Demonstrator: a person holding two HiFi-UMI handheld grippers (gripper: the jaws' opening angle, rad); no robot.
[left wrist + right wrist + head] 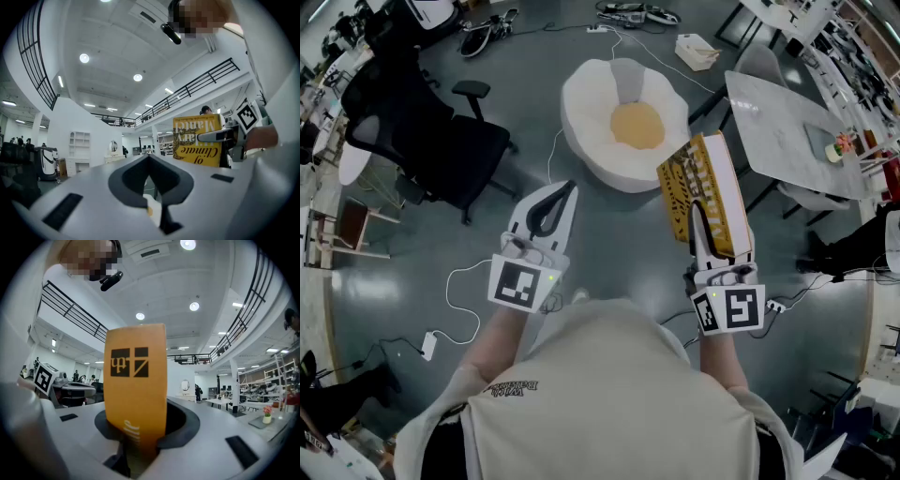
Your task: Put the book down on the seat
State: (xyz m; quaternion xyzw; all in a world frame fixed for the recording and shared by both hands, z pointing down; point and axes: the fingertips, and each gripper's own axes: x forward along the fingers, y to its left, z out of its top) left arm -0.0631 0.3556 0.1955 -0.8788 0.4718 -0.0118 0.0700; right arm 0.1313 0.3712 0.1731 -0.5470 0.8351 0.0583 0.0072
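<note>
From the head: right gripper (697,214) clamped on a yellow book (705,178), jaws held partly apart by its thickness, gripping the near end. Book on edge in the air, stretching on past the fingertips. Ahead of those fingertips and off to their left, down on the floor (609,234), the white seat (586,108) with a tan cushion (637,125) in its hollow; book well apart from it, not yet set down. Left gripper (567,189) level beside the right, jaws closed tip to tip, nothing in them, seat ahead and to the right of its fingertips, lower down. Far left of the left fingers, a black chair (427,136); right of the right fingers, a grey table (778,131). Behind both sets of fingers, a pale shirt (609,375).

From the left gripper: jaws together at the tips, empty between. Right of the fingers and a little beyond them, the book (194,143), cover turned this way, title upside down, with the right gripper (200,138) across it and a marker cube (247,116) behind.

From the right gripper: book (136,380) upright between the jaws, orange spine with a black logo facing the camera, pads pressed on both sides low down, most of the book rising beyond the fingertips. Left of the fingers, the left gripper (91,390) and its marker cube (43,377)
</note>
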